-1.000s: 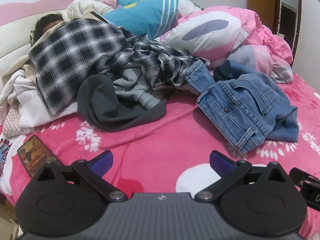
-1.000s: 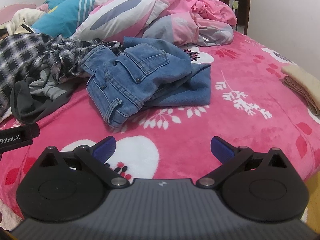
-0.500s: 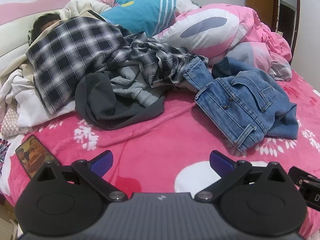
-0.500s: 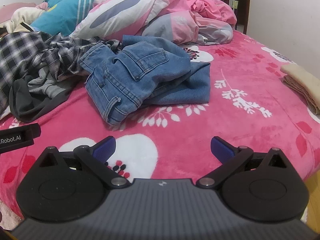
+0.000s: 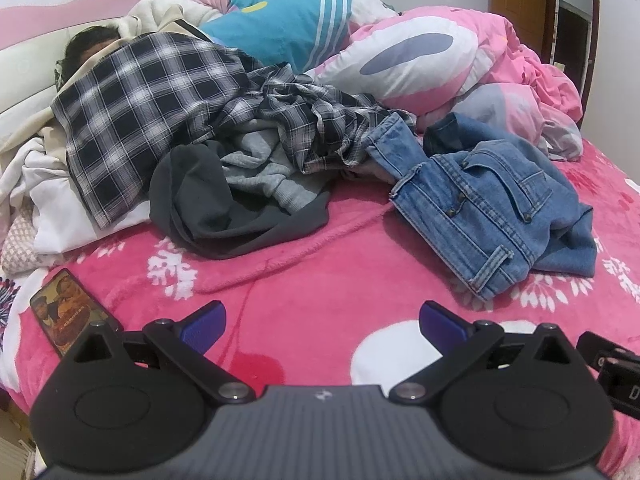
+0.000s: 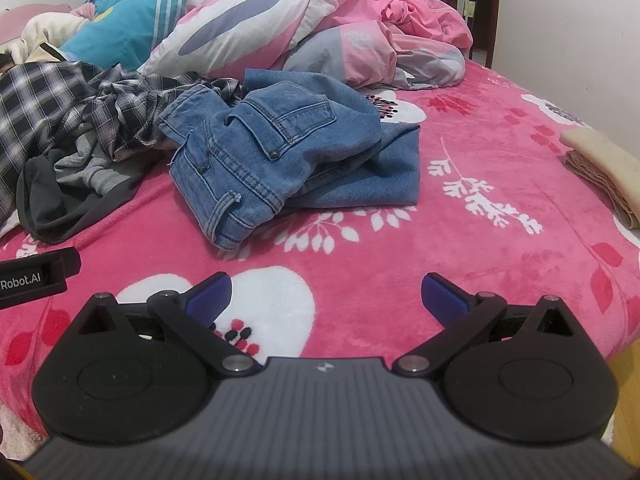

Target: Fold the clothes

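Both tongs empty with jaws spread wide: left gripper (image 5: 322,324) and right gripper (image 6: 326,292) hover low over the pink floral blanket (image 6: 500,288), short of the crumpled blue jeans (image 6: 280,156) at frame centre in the right view, centre-right (image 5: 492,212) in the left. Denim looks heavy, stiffish and grippy, so I'd pinch the thick waistband hem by the belt loop (image 6: 226,206) at the near corner; the plaid shirt (image 5: 140,132) upper left looks lighter and floppier. Only legible text: "Robot.AI" on the black bar (image 6: 36,278) at the right view's left edge.
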`<state>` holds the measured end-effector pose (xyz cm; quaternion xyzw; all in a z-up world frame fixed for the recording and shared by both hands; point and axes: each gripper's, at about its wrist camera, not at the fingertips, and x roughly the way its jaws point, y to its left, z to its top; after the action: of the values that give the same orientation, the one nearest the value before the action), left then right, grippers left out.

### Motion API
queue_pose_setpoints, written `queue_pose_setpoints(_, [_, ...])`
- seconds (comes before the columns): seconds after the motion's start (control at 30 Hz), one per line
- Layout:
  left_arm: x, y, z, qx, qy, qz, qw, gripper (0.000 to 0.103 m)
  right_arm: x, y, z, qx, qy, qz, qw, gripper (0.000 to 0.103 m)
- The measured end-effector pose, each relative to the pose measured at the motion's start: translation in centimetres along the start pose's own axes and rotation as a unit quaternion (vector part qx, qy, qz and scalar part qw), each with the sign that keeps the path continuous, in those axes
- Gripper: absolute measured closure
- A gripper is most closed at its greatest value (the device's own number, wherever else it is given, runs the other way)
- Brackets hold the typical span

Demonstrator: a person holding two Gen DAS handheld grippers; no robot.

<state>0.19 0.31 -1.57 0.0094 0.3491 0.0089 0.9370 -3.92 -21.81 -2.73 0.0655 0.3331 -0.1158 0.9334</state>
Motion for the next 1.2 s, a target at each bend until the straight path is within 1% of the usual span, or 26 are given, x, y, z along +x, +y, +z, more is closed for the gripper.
queue_pose_setpoints(0.4, [0.0,0.0,0.0,0.003,-0.003,0.0,1.0,0.0,0.0,0.0,0.0,0.001,-0.001,-0.001,1.0,0.001])
queue_pose_setpoints(0.6, [0.4,0.1,-0.2,-0.008,-0.007,-0.013,0.9999,0.0,0.1,-0.4,-0.3,0.001,-0.009,0.006,1.0,0.001])
queue_pose_setpoints(0.8, [0.9,0.0,-0.5,-0.008,-0.021,-0.029,0.9993,0.0,0.8,-1.2,-0.5,0.006,-0.025,0.029,0.999,0.001])
queue_pose_setpoints(0.9, [1.2,0.1,-0.5,-0.012,-0.029,-0.046,0.9984,0.0,0.9,-1.5,-0.6,0.007,-0.043,0.04,0.998,0.001])
queue_pose_setpoints(1.0, [1.6,0.3,-0.5,-0.024,-0.037,-0.072,0.9964,0.0,0.9,-1.8,-0.7,0.007,-0.063,0.055,0.996,0.001])
queue_pose_setpoints(1.2, [3.0,1.1,-0.4,-0.058,-0.035,-0.132,0.9889,0.0,1.2,-2.4,-0.2,0.006,-0.091,0.088,0.992,0.001])
